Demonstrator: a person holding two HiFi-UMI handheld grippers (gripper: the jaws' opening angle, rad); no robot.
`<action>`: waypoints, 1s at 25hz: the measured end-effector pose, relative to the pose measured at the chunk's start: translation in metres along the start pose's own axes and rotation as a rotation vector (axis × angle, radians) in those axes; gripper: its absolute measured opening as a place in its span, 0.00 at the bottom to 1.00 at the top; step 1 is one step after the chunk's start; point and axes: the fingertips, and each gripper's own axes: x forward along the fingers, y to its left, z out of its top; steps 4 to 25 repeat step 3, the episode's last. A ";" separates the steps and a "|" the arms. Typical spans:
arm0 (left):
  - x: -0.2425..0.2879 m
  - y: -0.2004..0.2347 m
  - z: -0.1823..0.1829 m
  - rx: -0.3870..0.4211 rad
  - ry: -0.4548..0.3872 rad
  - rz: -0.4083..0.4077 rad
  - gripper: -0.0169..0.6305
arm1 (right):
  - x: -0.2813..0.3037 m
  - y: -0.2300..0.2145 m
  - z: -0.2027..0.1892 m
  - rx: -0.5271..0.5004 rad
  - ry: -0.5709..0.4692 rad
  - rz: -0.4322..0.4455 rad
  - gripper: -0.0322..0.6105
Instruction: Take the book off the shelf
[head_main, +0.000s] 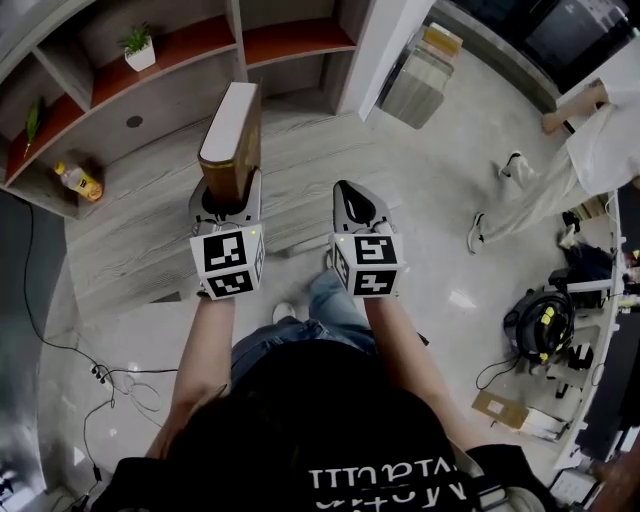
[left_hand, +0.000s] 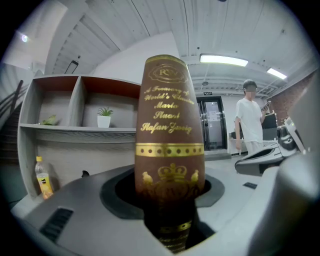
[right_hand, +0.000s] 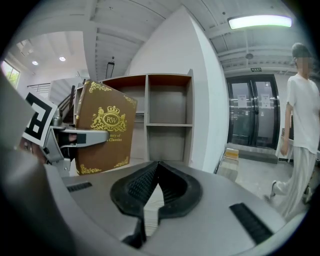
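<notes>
Both forearms reach forward side by side, roughly parallel. Left gripper (head_main: 229, 200): jaws clamped on the lower end of the book (head_main: 232, 130), which stands upright with its spine toward the gripper's camera. Right gripper (head_main: 347, 190): jaw tips closed together, nothing between them, pointing forward and slightly down. The grippers are about level with each other, near but not touching

Book (left_hand: 169, 125): matt brown cover, leather-look, shiny gilt stamping; page edge plain cream paper. Left gripper (head_main: 228, 200) and right gripper (right_hand: 157, 165) shells: smooth matt grey plastic. Pads (right_hand: 134, 186): black, ribbed, rubbery. Shelf (head_main: 237, 45): matt grey wood-grain, red-brown boards. Floor (head_main: 440, 170): pale grey, polished, glossy. Pot (head_main: 141, 56): white, smooth.
</notes>
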 end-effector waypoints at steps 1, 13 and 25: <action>0.001 -0.001 -0.001 0.001 0.002 -0.002 0.39 | 0.000 -0.001 0.000 0.000 0.000 -0.001 0.07; 0.002 -0.005 -0.002 0.004 0.007 -0.006 0.39 | 0.000 -0.004 0.000 0.001 0.000 -0.004 0.07; 0.002 -0.005 -0.002 0.004 0.007 -0.006 0.39 | 0.000 -0.004 0.000 0.001 0.000 -0.004 0.07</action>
